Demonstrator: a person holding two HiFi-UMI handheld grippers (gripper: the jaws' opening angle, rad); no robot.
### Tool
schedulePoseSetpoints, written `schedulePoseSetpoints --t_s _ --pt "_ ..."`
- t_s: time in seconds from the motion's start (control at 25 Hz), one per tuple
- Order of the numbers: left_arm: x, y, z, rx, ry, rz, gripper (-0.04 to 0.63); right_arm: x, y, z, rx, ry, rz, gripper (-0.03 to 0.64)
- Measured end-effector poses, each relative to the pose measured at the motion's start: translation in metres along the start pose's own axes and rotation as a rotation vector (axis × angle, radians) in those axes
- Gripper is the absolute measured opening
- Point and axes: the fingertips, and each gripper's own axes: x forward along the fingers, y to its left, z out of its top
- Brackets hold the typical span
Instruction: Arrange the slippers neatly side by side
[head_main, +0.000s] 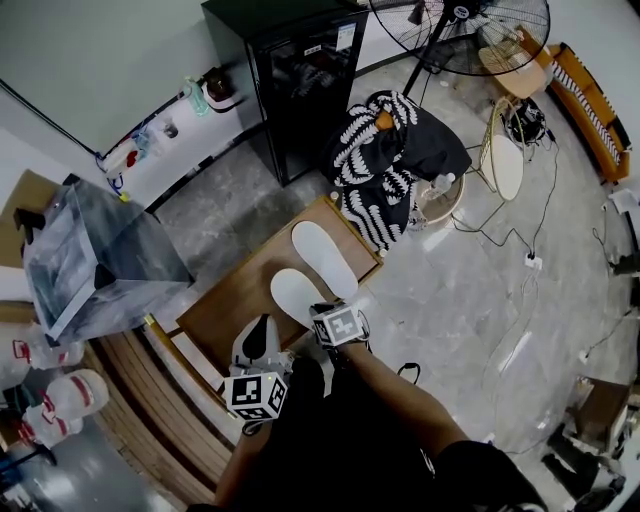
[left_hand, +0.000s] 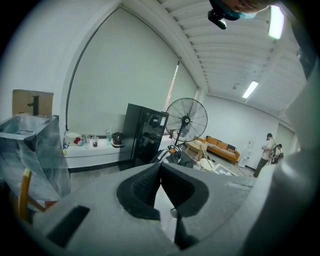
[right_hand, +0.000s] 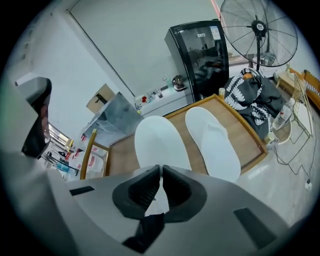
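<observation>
Two white slippers lie side by side on a low wooden table (head_main: 235, 300). In the head view the far slipper (head_main: 325, 258) and the near slipper (head_main: 295, 293) point away from me. My right gripper (head_main: 320, 311) is at the near slipper's heel end. In the right gripper view its jaws (right_hand: 160, 169) are shut on that slipper (right_hand: 156, 142), with white material showing between them. The other slipper (right_hand: 212, 142) lies to its right. My left gripper (head_main: 260, 328) hovers over the table's near left part. Its jaws (left_hand: 160, 165) are shut with nothing in them.
A black cabinet (head_main: 300, 80) and a standing fan (head_main: 460, 30) are beyond the table. A black-and-white patterned cloth (head_main: 385, 150) is heaped at the table's far right corner. A plastic-covered box (head_main: 100, 260) stands left, slatted wood (head_main: 150, 410) near left. Cables cross the floor (head_main: 535, 260).
</observation>
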Motion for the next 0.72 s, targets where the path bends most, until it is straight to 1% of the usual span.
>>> schedulePoseSetpoints --t_s 0.24,0.72 --pt "0.011 0.007 -0.001 -0.019 0.019 0.006 0.017 0.022 -0.007 0.012 0.028 0.014 -0.010 0.026" --pt "0.033 0.021 0.001 -0.007 0.051 0.020 0.017 0.061 -0.019 0.035 0.068 0.022 -0.010 0.026"
